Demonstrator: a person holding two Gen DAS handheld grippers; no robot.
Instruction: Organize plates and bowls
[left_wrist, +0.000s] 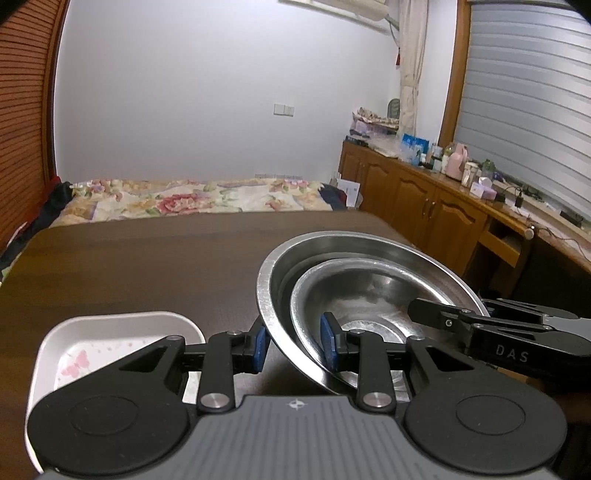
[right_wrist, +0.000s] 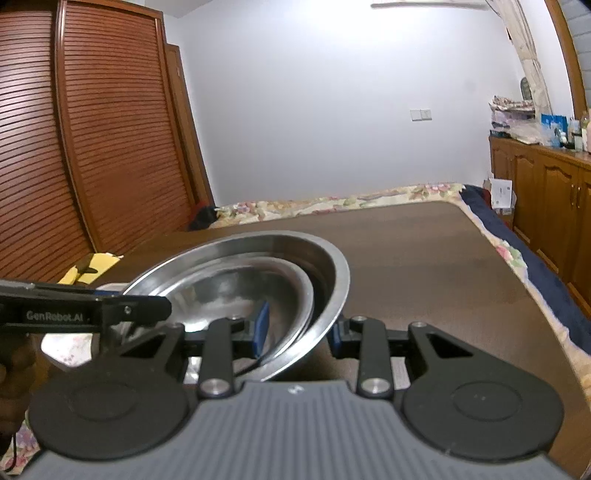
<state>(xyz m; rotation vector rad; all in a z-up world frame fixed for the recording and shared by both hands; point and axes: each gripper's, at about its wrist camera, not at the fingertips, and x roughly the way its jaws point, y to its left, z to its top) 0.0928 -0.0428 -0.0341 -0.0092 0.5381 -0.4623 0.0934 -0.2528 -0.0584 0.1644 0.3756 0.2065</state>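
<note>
One brown table (left_wrist: 129, 266) carries everything, stretching away beyond both pairs of fingers. On it are two steel bowls and one white dish. The large steel bowl (left_wrist: 295, 254) is tilted, and the small steel bowl (left_wrist: 365, 291) lies nested inside it. The left gripper (left_wrist: 295, 341) has its blue pads spread to either side of the bowls' near-left rims, one pad (left_wrist: 259, 345) outside the large bowl and the other inside the small one; whether they press the metal cannot be told. The right gripper (right_wrist: 297, 332) straddles the opposite rims the same way, its left pad (right_wrist: 260, 328) inside the bowls and its right pad outside, and contact is likewise unclear. So one gripper stands on each side of the nested pair.

The white rectangular dish (left_wrist: 110, 325), printed with a pink butterfly, sits left of the left gripper's fingers. The left wrist view shows it plainly, along with the wooden cabinets (left_wrist: 406, 192) under the window. The right wrist view shows only a sliver of the dish, but adds the louvred wardrobe doors (right_wrist: 92, 129) and one yellow object (right_wrist: 92, 267) beyond the left gripper's body.
</note>
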